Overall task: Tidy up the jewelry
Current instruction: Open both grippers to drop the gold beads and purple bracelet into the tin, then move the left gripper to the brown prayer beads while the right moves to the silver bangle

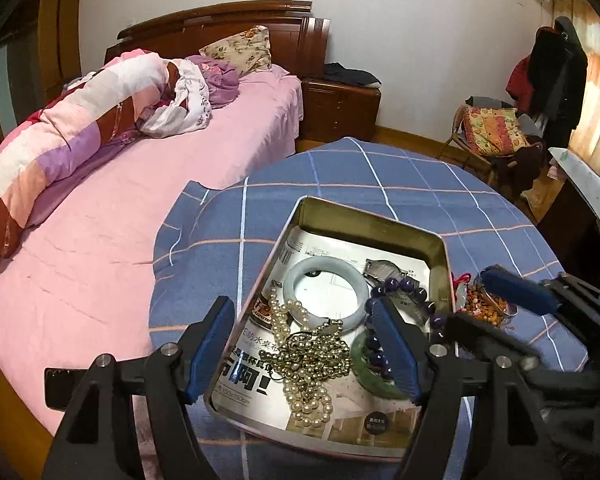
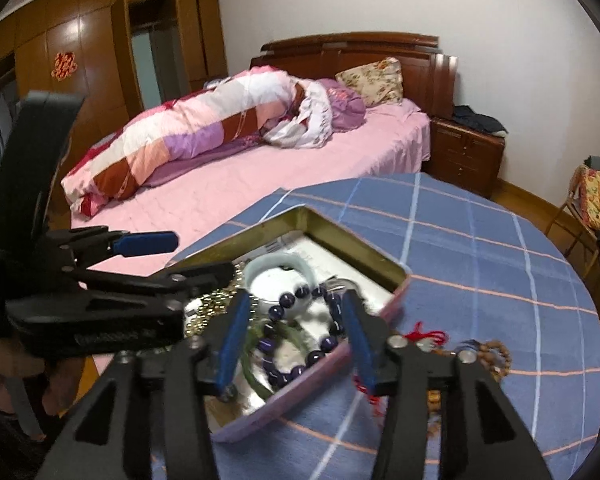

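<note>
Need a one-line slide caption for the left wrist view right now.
Open left gripper hovers over the tin holding pearl necklaces, pale bangle and purple bead bracelet.

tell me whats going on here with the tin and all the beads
A person with a gripper in each hand is sorting jewelry into an open tin on a blue checked cloth. Inside lie a pale bangle, a pearl necklace, a purple bead bracelet and a green bangle. The left gripper and right gripper both hang open over the tin, holding nothing. A few pieces remain outside on the cloth.
</note>
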Tool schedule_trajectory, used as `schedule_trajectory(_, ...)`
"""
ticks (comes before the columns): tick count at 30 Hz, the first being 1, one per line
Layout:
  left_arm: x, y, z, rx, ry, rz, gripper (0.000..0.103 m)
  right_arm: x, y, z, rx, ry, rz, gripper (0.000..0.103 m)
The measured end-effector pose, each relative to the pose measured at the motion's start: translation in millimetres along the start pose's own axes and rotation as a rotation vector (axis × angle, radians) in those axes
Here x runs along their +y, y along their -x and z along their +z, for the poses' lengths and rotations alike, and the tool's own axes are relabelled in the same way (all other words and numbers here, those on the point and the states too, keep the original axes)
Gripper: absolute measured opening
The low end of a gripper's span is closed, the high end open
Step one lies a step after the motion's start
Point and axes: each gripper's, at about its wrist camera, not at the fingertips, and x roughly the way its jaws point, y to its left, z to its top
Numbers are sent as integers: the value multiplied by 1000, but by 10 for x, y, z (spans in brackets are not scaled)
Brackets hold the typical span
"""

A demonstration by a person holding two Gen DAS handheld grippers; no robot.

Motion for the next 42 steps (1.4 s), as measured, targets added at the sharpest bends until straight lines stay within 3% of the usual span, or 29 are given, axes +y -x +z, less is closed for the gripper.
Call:
schedule_trajectory(9, -163, -22, -39, 0, -16, 51, 72, -643, 297, -305, 18, -73, -161, 53)
schedule_trajectory(11, -239, -54, -60, 4, -27, 65, 72, -777, 290, -393, 44, -90, -186, 45)
schedule_trajectory(12, -259, -68, -68, 6, -26, 62, 72, -823, 286, -420, 54, -100, -184, 40)
schedule_trajectory(19, -396, -117, -93, 21, -33, 52, 72, -797, 211, -460, 92, -54, -180, 32)
schedule_trajectory(23, -428, -112, -112, 24, -38, 50, 72, -747, 121, -486, 123, -16, -190, 21)
schedule_trajectory(31, -429, -217, -108, 34, -21, 63, 72, -841, 23, -603, 188, -10, -218, 20)
schedule_trajectory(42, -504, -262, -116, 43, -22, 50, 72, -825, 20, -583, 215, 44, -157, 16)
